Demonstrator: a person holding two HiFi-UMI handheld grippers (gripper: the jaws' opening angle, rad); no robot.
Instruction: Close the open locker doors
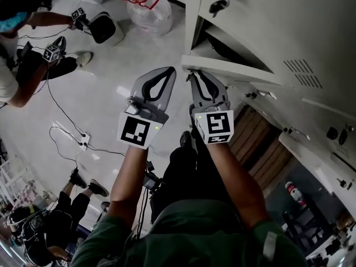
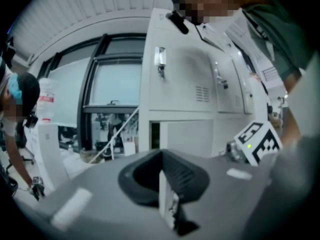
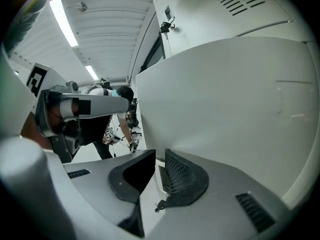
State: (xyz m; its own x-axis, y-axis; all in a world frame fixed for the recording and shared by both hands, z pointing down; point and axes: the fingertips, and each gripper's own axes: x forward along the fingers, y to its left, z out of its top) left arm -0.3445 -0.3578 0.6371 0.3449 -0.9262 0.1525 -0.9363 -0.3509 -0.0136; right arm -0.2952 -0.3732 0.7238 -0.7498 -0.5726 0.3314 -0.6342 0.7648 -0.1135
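1. The right gripper [image 1: 196, 78] sits at the free edge of the open, pale grey sheet-metal locker door [image 1: 233, 70]. In the right gripper view its black ribbed jaws stand a sliver apart and the door's edge runs down into that gap. They look clamped on it, one jaw on each face.
2. The door's broad panel [image 3: 225, 109] spreads to the right of these jaws and above them, filling most of that view. Holding the outer edge, farthest from the hinge, likely gives the easiest swing.
3. The left gripper [image 1: 167, 72] hangs just left of the right one, apart from the door. Its jaws are pressed together with nothing between them, and it seems parked out of the door's path.
4. Ahead of the left jaws stands the tall, pale grey bank of metal lockers [image 2: 180, 79], its upper doors lying flush.
5. The door juts out from the bank toward the person, so closing is not yet done. The move ahead, I judge, is a swing toward the frame. The risk is the jaw on the inner face getting trapped unless the grip is released first.
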